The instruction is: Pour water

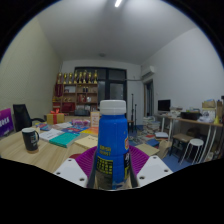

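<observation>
A: Status on the gripper [112, 170]?

B: Its fingers [84, 163] are clamped on a blue water bottle [112, 145], pink pads pressing both sides of the body w/ no gap visible; bottle sits upright between them, white cap [113, 106] on top, printed label facing the camera; its base is hidden behind the fingers, so contact w/ the bench [20, 152] can't be confirmed, though it looks lifted clear.

A: And a receiving vessel?

B: Only candidate is a dark mug [30, 139] w/ a white print, standing on the bench well to one side of the bottle, apart from the fingers; books & coloured papers [65, 139] lie scattered between; shelving [78, 92] at the back wall, a second desk w/ a monitor [164, 105] on the other side.

A: Risks from here?

B: Cap appears closed, so tipping now prob. yields nothing; one gripper alone can't unscrew it. If it's loose instead, a tilt could spill over the papers before reaching the mug. Grip looks mid-body on a smooth plastic wall; a full bottle may rotate or slide in the pads when tilted, esp. if swung fast. Mug mouth is narrow vs. the travel needed, so a misjudged approach would splash the bench.
</observation>
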